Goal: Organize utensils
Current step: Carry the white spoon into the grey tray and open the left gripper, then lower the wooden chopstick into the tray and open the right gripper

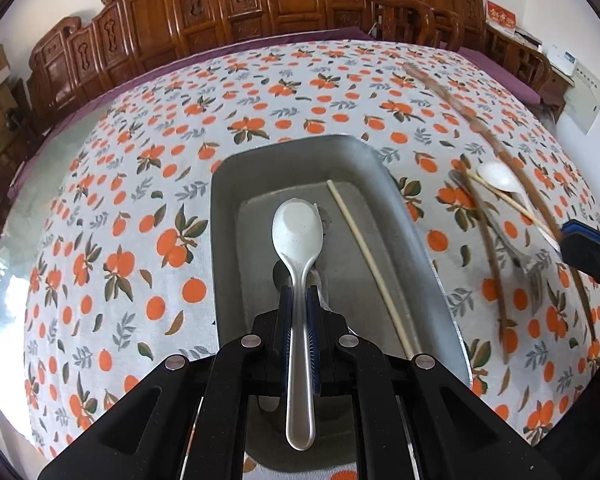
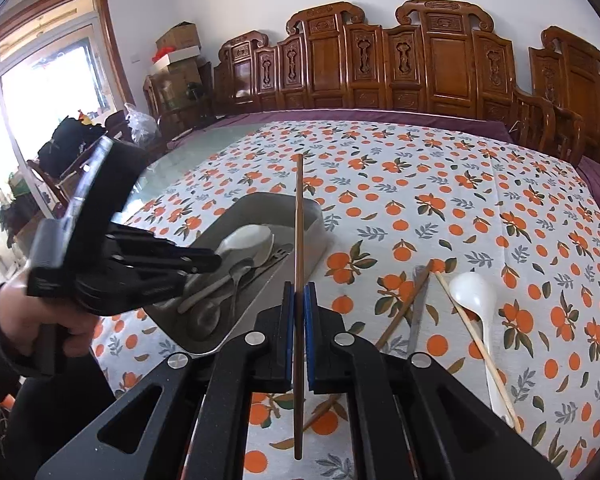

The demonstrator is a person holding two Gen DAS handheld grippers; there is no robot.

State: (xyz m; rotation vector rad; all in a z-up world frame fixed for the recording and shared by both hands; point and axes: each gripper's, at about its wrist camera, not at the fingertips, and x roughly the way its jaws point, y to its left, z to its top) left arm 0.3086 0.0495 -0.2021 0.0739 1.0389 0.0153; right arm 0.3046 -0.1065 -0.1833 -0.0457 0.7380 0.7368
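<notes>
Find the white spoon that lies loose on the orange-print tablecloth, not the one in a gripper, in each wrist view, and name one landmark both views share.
Left wrist view: the white spoon lies at the right edge, right of the metal tray, among chopsticks.
Right wrist view: the white spoon lies lower right, beside a pale chopstick.
Shared landmark: the metal tray, left of the spoon in both views.

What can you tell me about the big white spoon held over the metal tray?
The white spoon looks like plastic or melamine, with a deep oval bowl, faintly speckled, and a long, grooved handle. The left tool is shut on its handle, bowl pointing forward. It hangs above the grey metal tray; whether it touches anything inside I cannot tell.
</notes>
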